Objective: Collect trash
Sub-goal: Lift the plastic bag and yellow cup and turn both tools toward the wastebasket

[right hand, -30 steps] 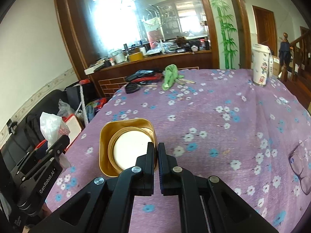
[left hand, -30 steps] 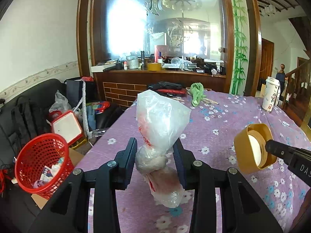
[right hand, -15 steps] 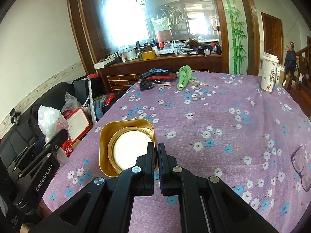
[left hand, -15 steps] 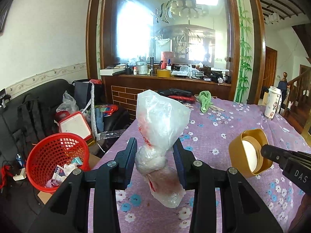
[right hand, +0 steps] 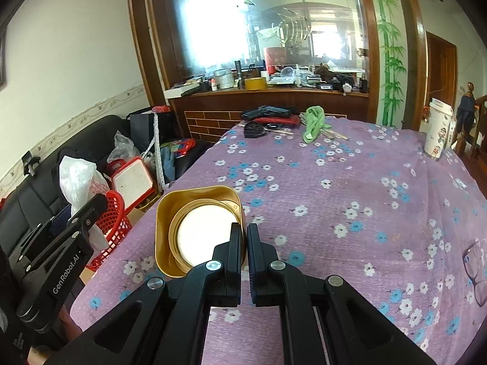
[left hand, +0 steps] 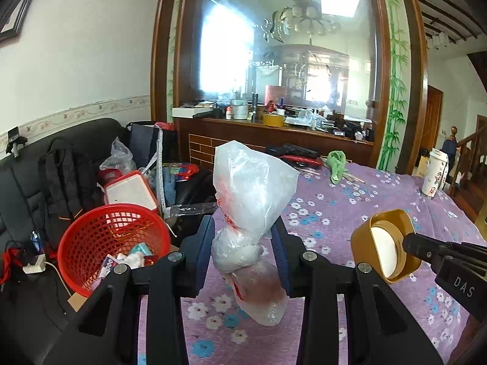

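Left wrist view showed the left gripper [left hand: 243, 252] clenched on one knotted plastic bag [left hand: 252, 213] at its twisted neck, the bag hanging clear above the table [left hand: 350, 210] edge, with one red basket [left hand: 112, 243] on the floor just beside the table, already holding a few scraps. At the right edge of that view the right gripper [left hand: 408, 243] pinched the rim of one gold lid [left hand: 385, 246], held in the air over the cloth. To my eye the step in hand was carrying both pieces to the basket; it would go best if the bag were brought squarely over the basket mouth before the jaws let go, since the loose top could catch the rim, and the lid dropped after it, not at once. Right wrist view showed the right gripper [right hand: 244, 243] with jaws nearly closed, clamping the lid [right hand: 197, 231] by its wall, its white inside facing the camera. The left gripper [right hand: 76, 228] stood at the left with the bag [right hand: 76, 179] above it and the basket [right hand: 112, 216] behind. Farther off on the table lay one green cloth [right hand: 313, 123], one paper cup [right hand: 438, 137], and one pair of glasses [right hand: 474, 270] at the right edge; whether any of these counted as trash I could not tell.
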